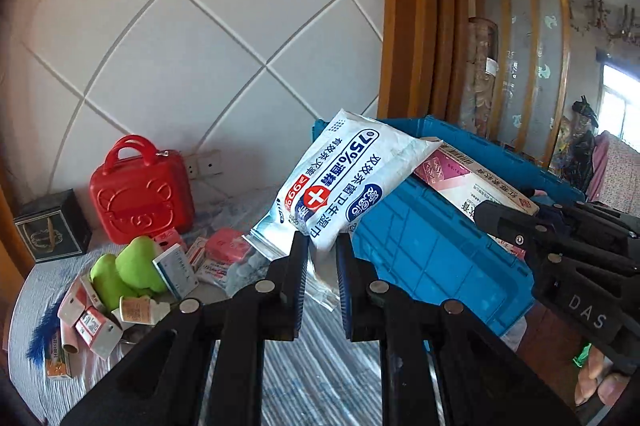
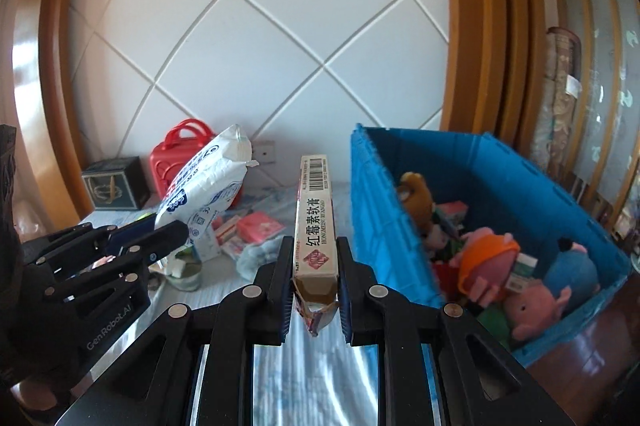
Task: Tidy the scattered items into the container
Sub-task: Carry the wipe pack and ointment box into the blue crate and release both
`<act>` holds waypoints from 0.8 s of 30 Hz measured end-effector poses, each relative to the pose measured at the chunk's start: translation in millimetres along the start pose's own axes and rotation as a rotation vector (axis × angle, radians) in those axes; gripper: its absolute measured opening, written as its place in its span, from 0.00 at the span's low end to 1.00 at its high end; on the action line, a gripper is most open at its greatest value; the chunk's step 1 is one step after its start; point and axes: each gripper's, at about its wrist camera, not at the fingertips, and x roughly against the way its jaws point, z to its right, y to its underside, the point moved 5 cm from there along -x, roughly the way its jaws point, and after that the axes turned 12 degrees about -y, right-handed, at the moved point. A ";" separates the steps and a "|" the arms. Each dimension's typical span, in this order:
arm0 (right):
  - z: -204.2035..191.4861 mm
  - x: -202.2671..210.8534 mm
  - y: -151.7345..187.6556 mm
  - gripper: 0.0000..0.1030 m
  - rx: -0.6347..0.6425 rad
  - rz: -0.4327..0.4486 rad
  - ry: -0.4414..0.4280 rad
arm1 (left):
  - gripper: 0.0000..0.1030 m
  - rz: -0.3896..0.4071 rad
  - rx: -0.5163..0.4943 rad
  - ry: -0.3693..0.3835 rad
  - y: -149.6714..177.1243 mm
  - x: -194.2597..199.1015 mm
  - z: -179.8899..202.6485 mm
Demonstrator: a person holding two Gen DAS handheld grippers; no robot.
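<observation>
Right gripper (image 2: 312, 278) clenches the near end of an ointment carton (image 2: 314, 222), long axis pointing straight ahead; the blue crate (image 2: 384, 226) of plush toys (image 2: 492, 262) sits just to its right. Left gripper (image 1: 322, 266) pinches a wet-wipes pack (image 1: 340, 182) by its lower edge, farther from the crate's opening. Both loads look ready to swing over the rim.

The crate (image 2: 500, 162) is bright blue. The wipes pack (image 1: 344, 182) is white with blue lettering and a red cross badge. At nine o'clock, the case (image 1: 140, 190) is red; the bedsheet (image 1: 312, 358) is blue-and-white striped.
</observation>
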 end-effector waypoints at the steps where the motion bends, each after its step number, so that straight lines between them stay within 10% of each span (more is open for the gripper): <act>1: 18.2 6.6 -2.0 0.18 -0.004 0.009 0.014 | 0.14 0.008 -0.004 0.005 -6.5 -0.7 17.8; 14: 241.5 39.2 1.8 0.18 -0.033 -0.043 0.074 | 0.14 -0.067 -0.030 0.006 -46.2 -44.7 230.8; 24: 299.2 21.9 34.7 0.18 -0.103 -0.099 0.015 | 0.14 -0.182 -0.095 -0.071 -10.5 -75.5 270.2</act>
